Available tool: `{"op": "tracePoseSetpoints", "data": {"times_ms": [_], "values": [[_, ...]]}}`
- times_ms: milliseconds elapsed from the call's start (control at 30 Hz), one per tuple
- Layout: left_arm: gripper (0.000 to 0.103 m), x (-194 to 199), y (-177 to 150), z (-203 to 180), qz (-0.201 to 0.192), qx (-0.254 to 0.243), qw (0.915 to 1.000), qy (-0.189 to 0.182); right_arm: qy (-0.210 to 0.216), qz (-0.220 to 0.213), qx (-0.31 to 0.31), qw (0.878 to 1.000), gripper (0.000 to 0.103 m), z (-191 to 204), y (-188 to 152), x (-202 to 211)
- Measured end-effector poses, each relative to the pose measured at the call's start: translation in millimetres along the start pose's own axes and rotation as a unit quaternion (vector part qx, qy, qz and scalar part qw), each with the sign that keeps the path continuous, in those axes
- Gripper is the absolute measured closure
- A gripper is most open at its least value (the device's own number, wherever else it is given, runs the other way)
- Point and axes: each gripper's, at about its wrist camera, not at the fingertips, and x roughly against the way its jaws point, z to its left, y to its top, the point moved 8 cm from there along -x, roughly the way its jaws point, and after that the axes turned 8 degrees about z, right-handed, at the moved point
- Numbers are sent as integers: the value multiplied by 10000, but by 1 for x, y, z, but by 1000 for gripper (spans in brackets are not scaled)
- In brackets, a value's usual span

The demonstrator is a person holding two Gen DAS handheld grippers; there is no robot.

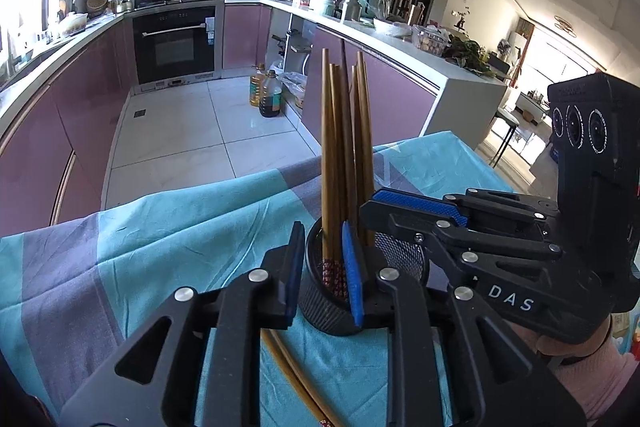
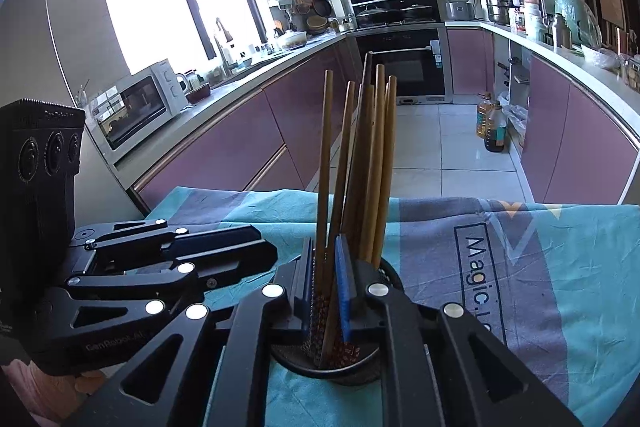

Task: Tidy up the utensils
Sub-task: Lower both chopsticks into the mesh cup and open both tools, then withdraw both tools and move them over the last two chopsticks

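Left wrist view: left tool (image 1: 322,233) with pads apart, straddling the near wall of the black mesh holder (image 1: 320,311), one pad outside, one inside, bundled chopsticks (image 1: 330,147) between but apparently not pinched. Patterned ends down, plain tips fanned upward, likely so as to stand sorted in the cup.

From the right wrist: right tool (image 2: 325,243) nearly together about two upright sticks; pressing or only guiding, cannot tell. Probably steadying the bundle against toppling.

Two loose chopsticks (image 1: 288,363) flat on the teal cloth (image 1: 160,227) below, probably next.

Far desk edge near behind the holder, floor beyond. Both tools crowded at the rim; clear room mostly upward and leftward.
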Motion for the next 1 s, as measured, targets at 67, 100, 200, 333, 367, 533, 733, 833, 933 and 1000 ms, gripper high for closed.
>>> {"op": "tracePoseSetpoints", "data": {"times_ms": [67, 100, 200, 333, 367, 533, 733, 833, 933, 1000], "values": [[78, 6, -5, 4, -87, 21, 9999, 55, 64, -31, 25, 10000, 90, 3, -3, 5], [78, 10, -9, 7, -136, 30, 9998, 107, 93, -51, 36, 9999, 89, 4, -4, 8], [75, 20, -19, 15, -233, 70, 9995, 187, 174, -178, 115, 9996, 81, 12, -9, 21], [72, 31, -35, 27, -318, 184, 9989, 275, 373, -324, 310, 9983, 77, 29, -18, 41], [72, 34, -39, 30, -323, 194, 9989, 291, 412, -338, 363, 9979, 76, 33, -21, 44], [68, 41, -67, 44, -289, 295, 9983, 400, 599, -164, 594, 9963, 71, 53, -47, 46], [60, 41, -101, 61, -148, 564, 9968, 543, 559, 458, 519, 9960, 70, 56, -85, 11], [60, 34, -117, 65, -2, 651, 9962, 577, 521, 772, 472, 9945, 70, 58, -102, -8], [59, 29, -130, 70, 125, 742, 9956, 564, 420, 1003, 464, 9930, 70, 61, -116, -24], [59, 24, -135, 72, 186, 795, 9951, 552, 392, 1124, 465, 9918, 70, 63, -122, -32]]}}
